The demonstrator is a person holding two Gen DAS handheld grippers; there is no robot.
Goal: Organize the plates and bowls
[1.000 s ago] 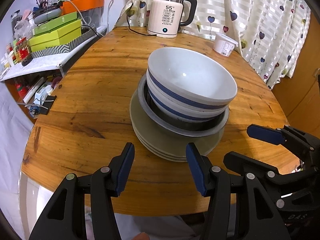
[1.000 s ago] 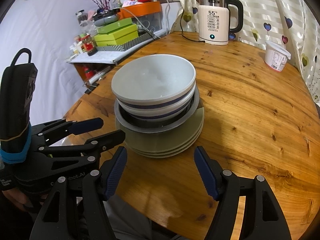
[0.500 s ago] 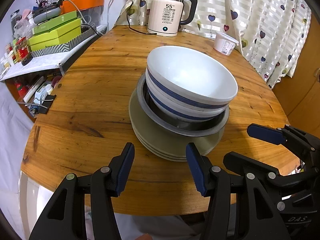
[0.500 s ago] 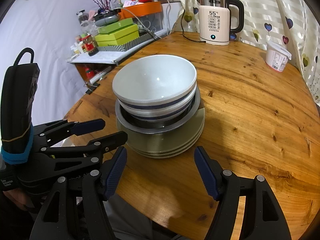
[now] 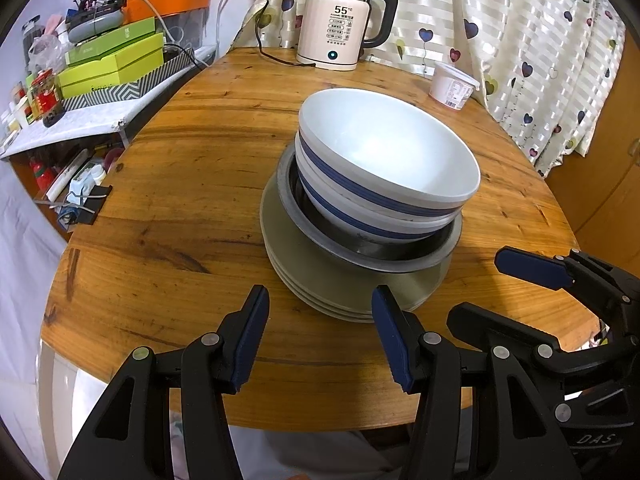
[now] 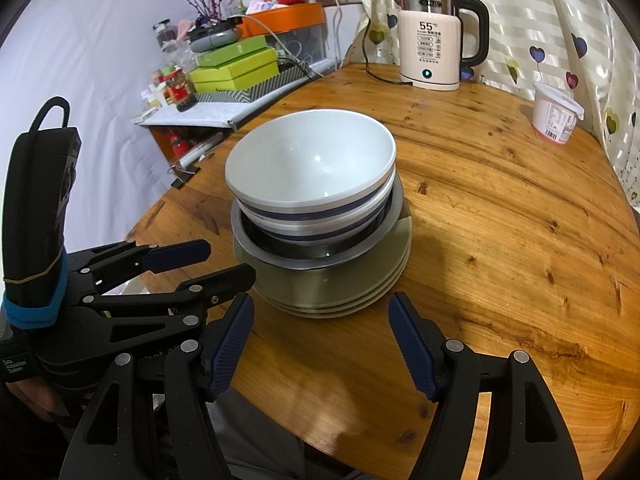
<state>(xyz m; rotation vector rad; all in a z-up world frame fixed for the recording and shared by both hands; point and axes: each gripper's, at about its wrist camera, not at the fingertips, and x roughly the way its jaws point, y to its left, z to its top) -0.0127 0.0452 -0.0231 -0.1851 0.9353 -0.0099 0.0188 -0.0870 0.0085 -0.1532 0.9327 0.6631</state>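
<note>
Round wooden table by a heart-print curtain

A cream electric kettle (image 5: 343, 26) stands at the wooden table's (image 5: 168, 208) far edge before the striped curtain (image 5: 532, 40); a cluttered side shelf (image 5: 60, 128) adjoins its left edge.

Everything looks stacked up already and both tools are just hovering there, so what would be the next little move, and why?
Probably nothing more than easing both back. The bowls sit nested in the metal pan on the plates, one pile on the table. The left tool and right tool are open, empty, and short of the pile. Whether the pile counts as finished I can't tell.
</note>
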